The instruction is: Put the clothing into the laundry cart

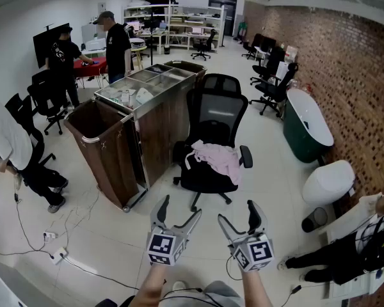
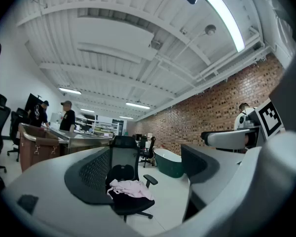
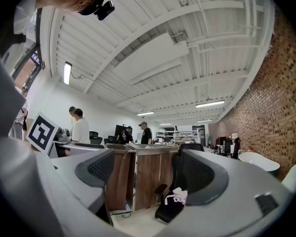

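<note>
While clothing (image 1: 219,157) overhangs the chair (image 1: 215,115) seat, laundry cart (image 1: 109,147) close beside

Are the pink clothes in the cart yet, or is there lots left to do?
Nothing is done yet. The pink clothing lies on the black chair, beside the laundry cart. The left gripper and right gripper are open and empty, short of the chair. Left to do: grab the clothing and drop it in the cart.

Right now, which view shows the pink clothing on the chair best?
The head view: the pink clothing is seen whole from above on the chair. The left gripper view shows it low and edge-on. The right gripper view shows only part; the tongs of the right gripper hide the rest.
</note>
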